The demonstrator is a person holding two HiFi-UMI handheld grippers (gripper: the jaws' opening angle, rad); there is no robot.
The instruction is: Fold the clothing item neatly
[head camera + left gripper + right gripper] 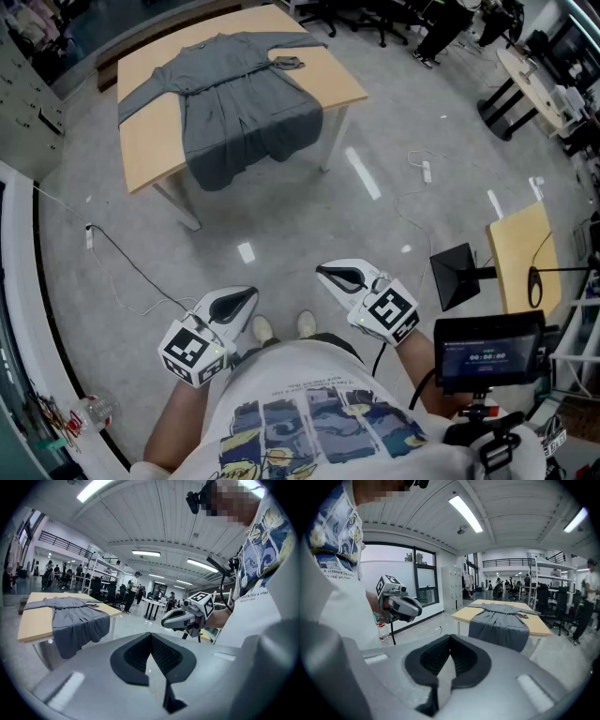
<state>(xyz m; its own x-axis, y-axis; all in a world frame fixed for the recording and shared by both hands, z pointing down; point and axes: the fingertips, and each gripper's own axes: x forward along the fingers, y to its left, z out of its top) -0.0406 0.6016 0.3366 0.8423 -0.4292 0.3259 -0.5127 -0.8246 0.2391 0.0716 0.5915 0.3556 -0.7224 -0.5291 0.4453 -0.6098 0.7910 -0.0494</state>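
A grey long-sleeved garment (242, 103) lies spread on a light wooden table (150, 145) far ahead, its lower part hanging over the near edge. The same garment (75, 620) shows at the left of the left gripper view, and the garment (499, 623) at the middle right of the right gripper view. My left gripper (246, 298) and right gripper (330, 274) are held close to my body, well short of the table, both shut and empty. Each gripper view also catches the other gripper (187, 616) (401, 604) beside it.
Grey floor lies between me and the table, with cables (122, 272) trailing at the left and a white cable (422, 178) at the right. A monitor on a stand (487, 352) and another wooden tabletop (520, 248) stand at my right. Office chairs and people fill the far room.
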